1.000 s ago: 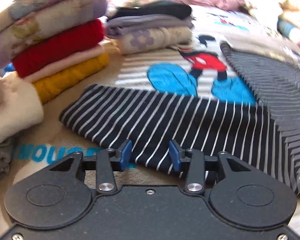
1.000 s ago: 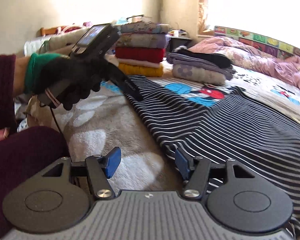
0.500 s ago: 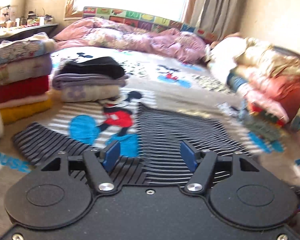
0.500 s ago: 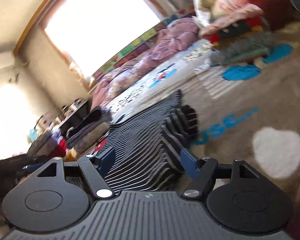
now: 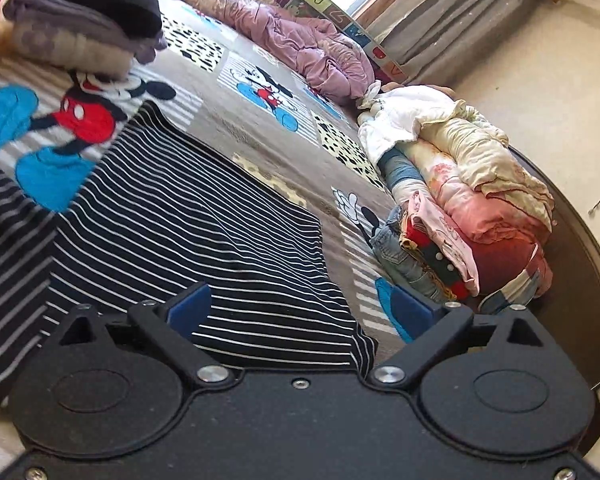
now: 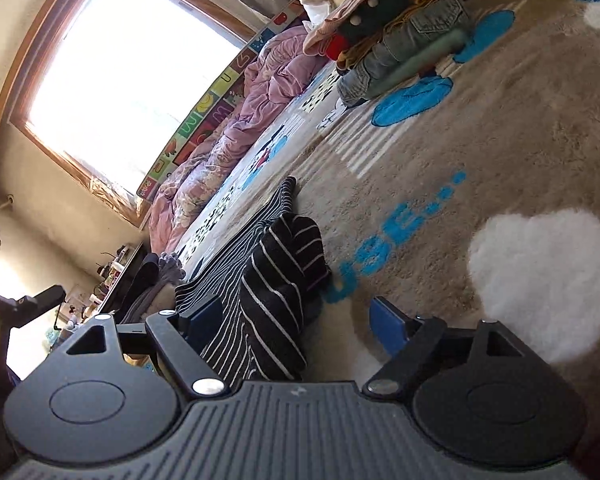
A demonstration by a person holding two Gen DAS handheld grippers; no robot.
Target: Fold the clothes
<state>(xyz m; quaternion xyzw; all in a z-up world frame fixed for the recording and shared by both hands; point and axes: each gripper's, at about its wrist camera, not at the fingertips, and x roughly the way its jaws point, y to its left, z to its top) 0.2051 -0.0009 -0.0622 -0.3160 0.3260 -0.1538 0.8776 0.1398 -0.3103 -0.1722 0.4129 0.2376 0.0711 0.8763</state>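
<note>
A black garment with thin white stripes lies spread flat on the cartoon-print blanket. My left gripper is open just above the garment's near corner, and the cloth edge runs between its blue pads. In the right wrist view the same striped garment shows a bunched end, perhaps a sleeve, on the tan blanket. My right gripper is open around that end, with its left pad at the cloth and its right pad over bare blanket. Neither gripper holds anything.
A stack of folded clothes sits at the far left. A heap of unfolded clothes and bedding lies along the right side, also visible as the heap. A pink quilt lies under the window. The other gripper's handle shows at far left.
Both views have swung right and tilted. The left gripper went from the garment's left edge to its right corner and opened wider. The right gripper dropped closer to the bunched striped end.
</note>
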